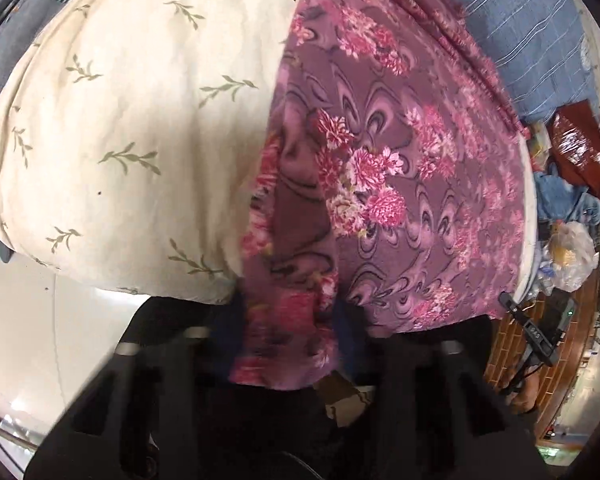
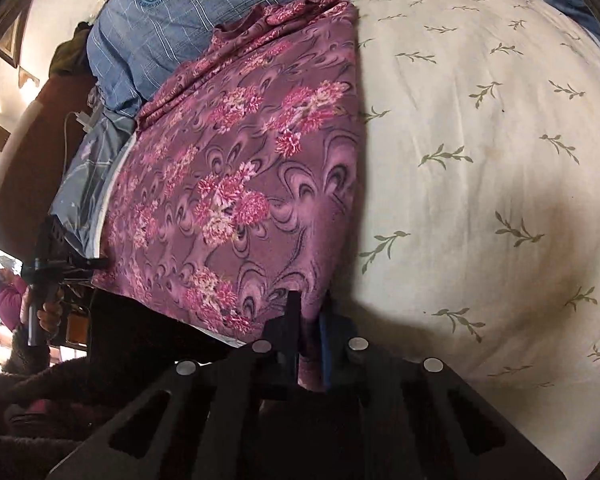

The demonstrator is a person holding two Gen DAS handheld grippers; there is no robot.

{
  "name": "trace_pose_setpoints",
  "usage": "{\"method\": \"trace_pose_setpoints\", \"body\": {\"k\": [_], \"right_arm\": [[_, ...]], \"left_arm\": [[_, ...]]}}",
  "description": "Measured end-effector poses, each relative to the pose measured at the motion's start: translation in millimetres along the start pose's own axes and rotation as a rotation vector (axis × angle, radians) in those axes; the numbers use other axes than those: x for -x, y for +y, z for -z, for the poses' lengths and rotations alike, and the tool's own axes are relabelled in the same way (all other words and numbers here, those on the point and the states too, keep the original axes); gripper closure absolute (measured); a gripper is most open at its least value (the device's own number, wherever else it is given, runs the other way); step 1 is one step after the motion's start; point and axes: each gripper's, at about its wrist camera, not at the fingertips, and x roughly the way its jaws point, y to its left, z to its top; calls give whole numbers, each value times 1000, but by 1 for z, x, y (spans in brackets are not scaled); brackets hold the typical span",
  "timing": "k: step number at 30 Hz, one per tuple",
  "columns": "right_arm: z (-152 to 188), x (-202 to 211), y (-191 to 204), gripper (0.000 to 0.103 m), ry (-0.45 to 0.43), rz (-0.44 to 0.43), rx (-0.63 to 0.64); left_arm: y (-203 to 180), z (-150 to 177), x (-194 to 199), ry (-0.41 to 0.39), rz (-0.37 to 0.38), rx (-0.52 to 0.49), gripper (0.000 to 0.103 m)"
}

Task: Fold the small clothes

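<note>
The purple floral cloth lies spread on a bed, over a cream sheet with green sprigs. It reaches from the near edge of the bed up to a blue checked pillow at the far end. In the right wrist view its right border runs as a rather straight line along the bare sheet, and at the far end some folds are gathered together. It is not clear from these views whether the cloth is already doubled once or is in a single layer.

The right hand-held gripper is closed on the near right corner of the cloth; a strip of the purple fabric sits between its two fingers and continues down between them. The left hand-held gripper is also closed on the cloth: a bunched fold of the fabric is pressed between its jaws and hangs down past them toward the camera. This part of the left view is blurred, so how deep the fabric sits cannot be told. In the right wrist view the other hand-held gripper shows at the left border of the cloth, so I judge that the two grips are at the two near corners.

In my judgement the task is at an early stage of this fold. The near edge is taken, but it is not yet carried over the rest of the cloth. What is left: to bring this edge to the far end, to lay it flat, and probably to fold again until the piece is small and neat.
</note>
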Motion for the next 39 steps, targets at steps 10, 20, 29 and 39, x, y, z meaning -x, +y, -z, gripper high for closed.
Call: {"method": "trace_pose_setpoints", "body": {"k": [10,20,29,39], "right_arm": [[-7,22,6,98,-100,-146,-30],[-61,46,27,98,-244,-252,-23],[-147,45,22,98,-380,-263,-81],[-238,5,-6,98,-434,-254,-188]], "left_arm": [[-12,-3,30,-89,254,12,97],[-36,-56,61,-218,376,38,97],[-37,-120,81,-325,370,89,97],[-53,-223,71,-408,293,103,97]]}}
